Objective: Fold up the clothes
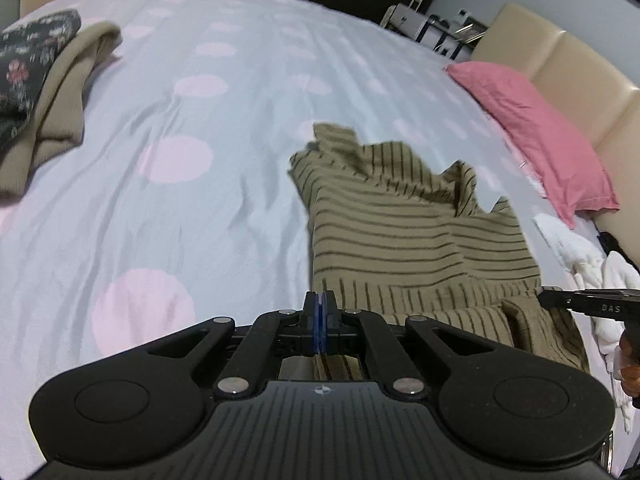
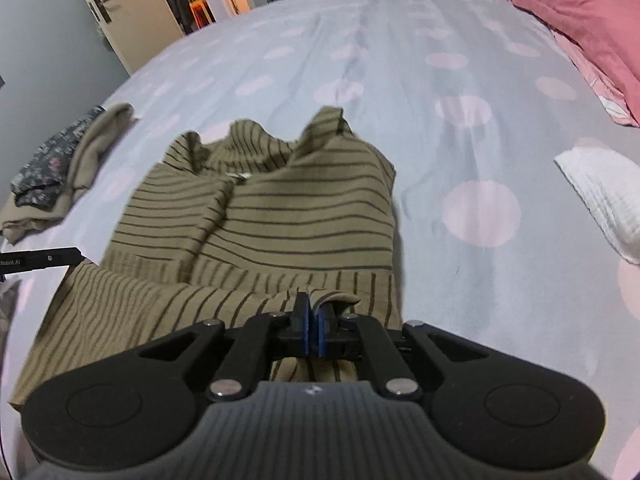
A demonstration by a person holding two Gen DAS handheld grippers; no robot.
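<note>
An olive garment with dark stripes lies rumpled on the pale blue bed sheet with pink dots. My left gripper is shut at the garment's near left hem, and striped cloth shows just behind its pads. My right gripper is shut on a fold of the hem at the near right. Each gripper shows at the edge of the other's view: the right gripper and the left gripper.
A beige cloth with a dark floral garment on it is piled at the bed's left. A pink pillow and a white cloth lie to the right. A cream headboard stands behind the pillow.
</note>
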